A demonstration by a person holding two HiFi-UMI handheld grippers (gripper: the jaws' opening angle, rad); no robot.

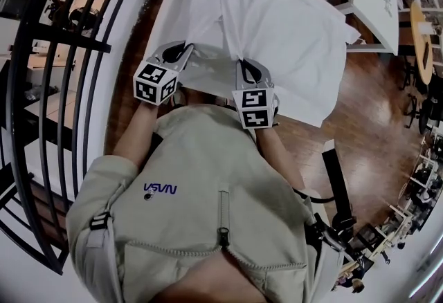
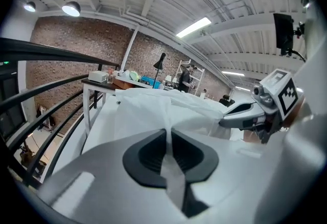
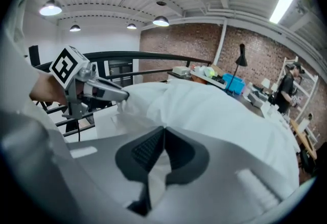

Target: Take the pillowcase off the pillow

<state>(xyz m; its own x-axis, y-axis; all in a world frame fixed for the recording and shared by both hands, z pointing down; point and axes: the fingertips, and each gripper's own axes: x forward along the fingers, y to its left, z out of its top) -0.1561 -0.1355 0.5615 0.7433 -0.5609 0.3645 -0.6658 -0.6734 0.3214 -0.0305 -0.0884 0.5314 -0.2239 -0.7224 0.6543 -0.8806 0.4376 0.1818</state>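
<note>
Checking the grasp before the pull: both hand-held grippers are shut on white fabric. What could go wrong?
1. Left hand-held gripper and right hand-held gripper each pinch only a thin fold of the pillowcase; it may slip out.
2. Both hold the near edge and nothing holds the far end down, so pulling may drag the whole bundle toward the person.

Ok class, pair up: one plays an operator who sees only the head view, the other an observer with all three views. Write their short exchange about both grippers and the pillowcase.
Operator: Is the left gripper holding cloth?
Observer: Yes. Its own view shows it shut on a thin fold of the pillowcase.
Operator: And the right gripper?
Observer: Shut too, with white pillowcase cloth pinched between its jaws.
</note>
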